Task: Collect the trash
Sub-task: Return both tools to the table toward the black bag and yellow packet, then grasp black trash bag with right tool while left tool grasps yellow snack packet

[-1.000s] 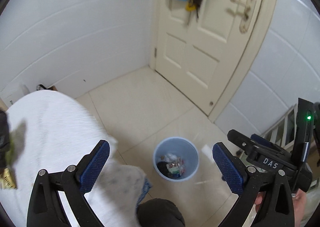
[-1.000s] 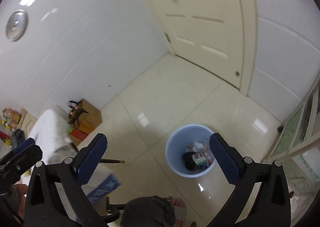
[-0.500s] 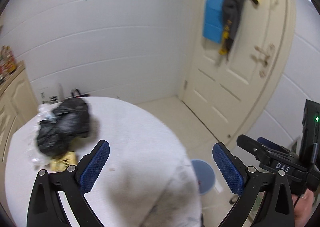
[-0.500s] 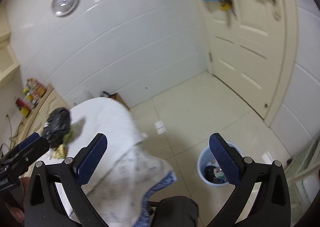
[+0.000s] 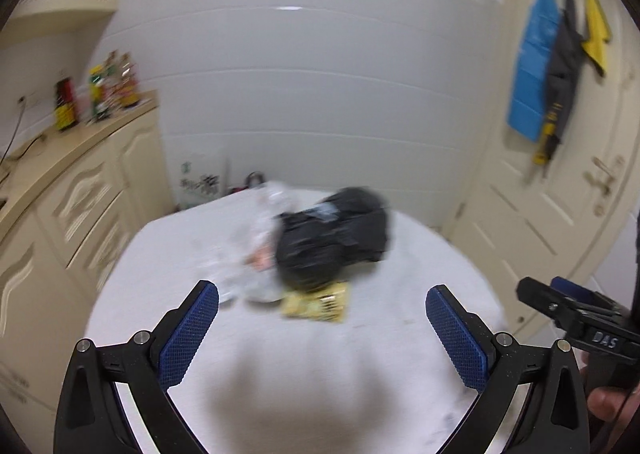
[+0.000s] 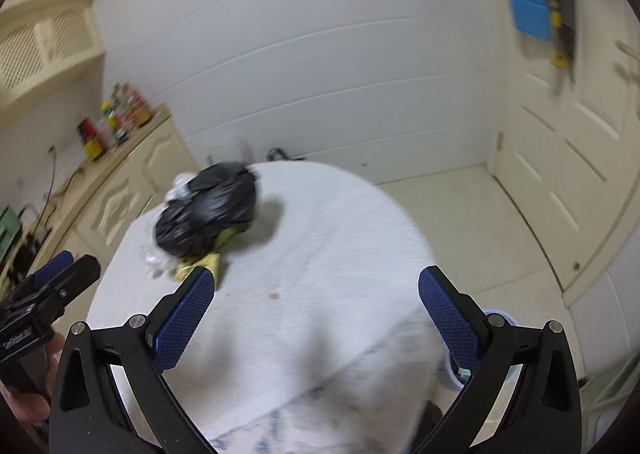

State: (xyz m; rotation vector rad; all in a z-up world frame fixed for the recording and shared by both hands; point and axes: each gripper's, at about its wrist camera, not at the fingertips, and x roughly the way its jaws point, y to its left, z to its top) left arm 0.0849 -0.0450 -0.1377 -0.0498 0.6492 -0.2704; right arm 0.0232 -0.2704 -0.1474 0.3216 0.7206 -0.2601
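A crumpled black plastic bag [image 5: 332, 238] lies on the round white-clothed table [image 5: 320, 374], with clear plastic wrap [image 5: 256, 246] to its left and a yellow snack wrapper [image 5: 316, 304] in front of it. The bag also shows in the right wrist view [image 6: 208, 210], with the yellow wrapper [image 6: 204, 266] beneath it. My left gripper [image 5: 322, 328] is open and empty, hovering over the table just short of the wrapper. My right gripper [image 6: 316, 318] is open and empty over the table's right half. The blue trash bin [image 6: 500, 318] is mostly hidden behind the right finger.
Cream cabinets [image 5: 72, 214] with bottles [image 5: 100, 94] on the counter stand to the left. A cream door [image 5: 560, 174] with hanging cloths [image 5: 556, 66] is at the right. Tiled floor [image 6: 480, 234] lies between table and door.
Both grippers have swung up and left from the floor bin toward the table. The trash pile has moved from the left edge to the centre of the left view.
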